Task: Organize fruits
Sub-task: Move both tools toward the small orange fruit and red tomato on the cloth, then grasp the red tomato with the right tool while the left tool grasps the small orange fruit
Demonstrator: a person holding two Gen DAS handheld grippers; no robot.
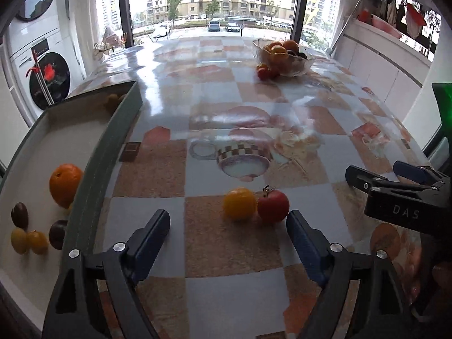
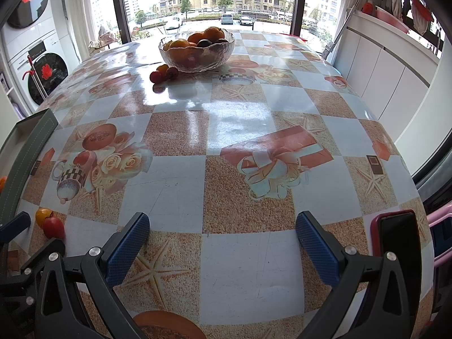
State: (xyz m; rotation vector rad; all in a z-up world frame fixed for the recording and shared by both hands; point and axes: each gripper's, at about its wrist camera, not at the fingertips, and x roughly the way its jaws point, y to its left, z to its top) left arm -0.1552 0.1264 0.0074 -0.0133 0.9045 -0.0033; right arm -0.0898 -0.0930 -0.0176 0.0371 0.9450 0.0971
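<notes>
A yellow tomato [image 1: 239,203] and a red tomato [image 1: 273,206] lie side by side on the table, just ahead of my open, empty left gripper [image 1: 228,226]. The grey tray [image 1: 113,130] at the left holds an orange [image 1: 65,185], two dark plums [image 1: 19,214] and two small yellow fruits [image 1: 28,241]. A glass bowl [image 1: 285,56] of oranges and dark fruit stands far back, with small red tomatoes [image 1: 265,71] beside it. My right gripper [image 2: 223,226] is open and empty over bare tablecloth; it also shows in the left wrist view [image 1: 384,175]. The bowl [image 2: 197,49] and the two tomatoes [image 2: 50,223] show in the right wrist view.
A phone in a red case [image 2: 395,234] lies at the table's right edge. White cabinets [image 2: 381,79] run along the right. A washing machine [image 1: 42,65] stands at the left. Windows are behind the table.
</notes>
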